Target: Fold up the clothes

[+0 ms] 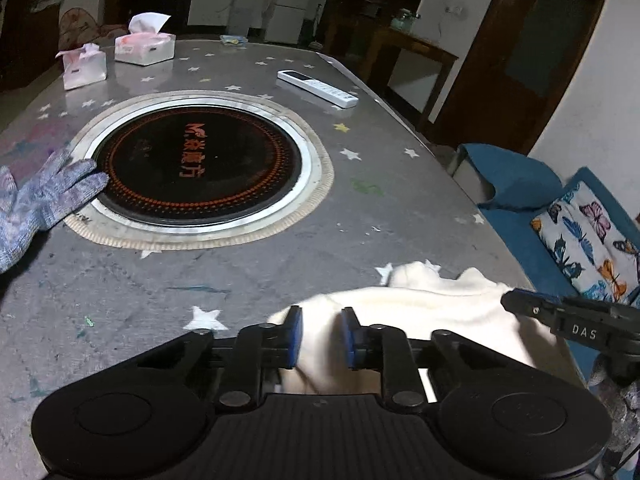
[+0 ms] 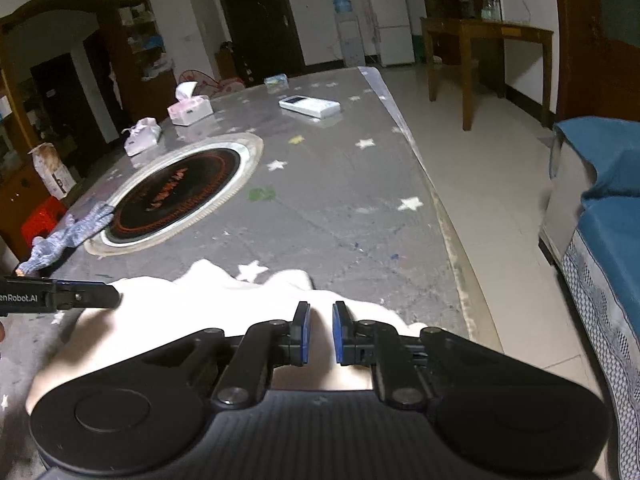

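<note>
Barely begun: garment (image 1: pixel 420 312) bunched on worktop (image 1: pixel 280 264), unfolded; left tool (image 1: pixel 320 336) and right tool (image 2: pixel 321 332) released above it.

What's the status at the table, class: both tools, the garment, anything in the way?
Left tool open, right tool open, both over white garment. Garment rumpled, unfolded. Knit glove well clear.

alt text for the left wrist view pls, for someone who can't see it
The open left gripper hangs over a white garment at the near edge of a grey star-patterned table. The right gripper reaches in from the right onto the cloth. Farther back are a round black cooktop, a knitted glove, a white remote and two tissue packs.
</note>
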Available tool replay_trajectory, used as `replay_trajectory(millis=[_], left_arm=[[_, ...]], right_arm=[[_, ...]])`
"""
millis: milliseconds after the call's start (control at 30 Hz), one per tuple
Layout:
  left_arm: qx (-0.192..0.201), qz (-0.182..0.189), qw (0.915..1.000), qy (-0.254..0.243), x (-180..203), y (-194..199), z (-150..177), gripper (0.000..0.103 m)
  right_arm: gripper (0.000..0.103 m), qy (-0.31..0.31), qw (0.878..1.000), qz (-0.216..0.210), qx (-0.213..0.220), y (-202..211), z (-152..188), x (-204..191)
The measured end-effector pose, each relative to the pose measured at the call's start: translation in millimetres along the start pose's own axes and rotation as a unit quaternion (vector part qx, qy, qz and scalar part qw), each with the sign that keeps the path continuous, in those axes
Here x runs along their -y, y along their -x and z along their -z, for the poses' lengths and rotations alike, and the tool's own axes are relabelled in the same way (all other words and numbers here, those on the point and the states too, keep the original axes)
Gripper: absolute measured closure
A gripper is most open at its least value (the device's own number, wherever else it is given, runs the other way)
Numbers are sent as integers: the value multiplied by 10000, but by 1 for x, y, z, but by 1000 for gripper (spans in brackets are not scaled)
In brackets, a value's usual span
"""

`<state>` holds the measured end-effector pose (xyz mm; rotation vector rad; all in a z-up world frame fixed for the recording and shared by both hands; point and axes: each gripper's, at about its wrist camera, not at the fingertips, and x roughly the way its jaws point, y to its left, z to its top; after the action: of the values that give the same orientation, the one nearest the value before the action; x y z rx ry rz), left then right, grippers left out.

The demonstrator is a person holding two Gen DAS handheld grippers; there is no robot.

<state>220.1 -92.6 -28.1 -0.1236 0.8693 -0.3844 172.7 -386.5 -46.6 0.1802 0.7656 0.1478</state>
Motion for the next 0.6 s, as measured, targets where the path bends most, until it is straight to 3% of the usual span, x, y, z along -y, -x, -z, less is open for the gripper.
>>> replay_trajectory(millis=[233, 600], left_arm=[[99, -16, 9999, 104, -1, 7, -5, 81], [51, 243, 9988, -424, 40, 30, 24, 77]], right_arm=[[92, 8, 10000, -61, 61, 6, -3, 0], [91, -35, 9999, -116, 53, 34, 9, -3]])
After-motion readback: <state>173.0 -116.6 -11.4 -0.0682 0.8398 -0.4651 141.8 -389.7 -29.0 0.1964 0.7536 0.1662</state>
